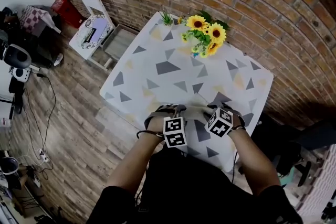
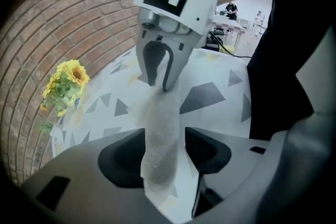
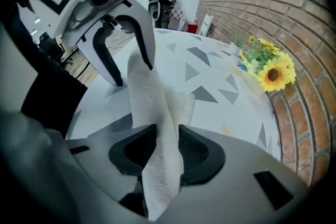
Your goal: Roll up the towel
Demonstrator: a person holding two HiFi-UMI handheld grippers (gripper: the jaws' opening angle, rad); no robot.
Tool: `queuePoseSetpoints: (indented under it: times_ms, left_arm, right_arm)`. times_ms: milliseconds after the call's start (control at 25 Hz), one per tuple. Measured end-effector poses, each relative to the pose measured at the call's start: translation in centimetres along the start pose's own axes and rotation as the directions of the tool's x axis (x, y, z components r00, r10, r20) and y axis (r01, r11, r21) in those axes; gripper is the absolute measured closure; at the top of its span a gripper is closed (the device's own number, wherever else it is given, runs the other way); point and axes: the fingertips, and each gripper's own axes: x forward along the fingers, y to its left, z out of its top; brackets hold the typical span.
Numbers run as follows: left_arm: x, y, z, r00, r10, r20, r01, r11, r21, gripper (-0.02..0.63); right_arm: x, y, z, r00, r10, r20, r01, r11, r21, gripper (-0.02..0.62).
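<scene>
Left hand-held gripper (image 2: 164, 148) is seen open, loose around one end of the bunched towel (image 2: 157, 113), with the right hand-held gripper (image 3: 167, 147) closed on its other end above the tabletop (image 1: 157, 55); rolling is judged under way, and a fresh grip seems called for next.

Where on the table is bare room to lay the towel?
Bare: the middle of the white triangle-patterned tablecloth, between the yellow sunflower bunch at the far edge and the white towel at the near edge. Crowded only at those edges.
</scene>
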Motion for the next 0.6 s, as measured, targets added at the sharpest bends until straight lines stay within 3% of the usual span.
queuePoseSetpoints:
  times_ms: [160, 280, 440, 600]
  left_arm:
    - [2.1, -0.3, -0.6, 0.999, 0.016, -0.05, -0.014, 0.999, 0.04, 0.342]
    - [2.8, 0.5, -0.5, 0.998, 0.029, -0.056, -0.028, 0.999, 0.034, 0.341]
    - [3.0, 1.2, 0.1, 0.999, 0.005, -0.046, -0.004, 1.0, 0.026, 0.345]
    - [2.7, 1.7, 0.6, 0.998, -0.06, -0.018, 0.06, 0.998, -0.005, 0.404]
  right_arm:
    - [-1.3, -0.5, 0.8, 0.998, -0.043, 0.049, 0.042, 0.999, 0.007, 0.433]
    - [-2.0, 1.4, 1.5, 0.996, -0.015, 0.088, 0.021, 0.998, -0.062, 0.423]
    - [-1.1, 3.1, 1.0, 0.998, -0.007, 0.056, 0.015, 0.991, -0.131, 0.393]
    - [0.1, 2.5, 0.5, 0.999, -0.034, 0.003, 0.034, 0.985, -0.171, 0.38]
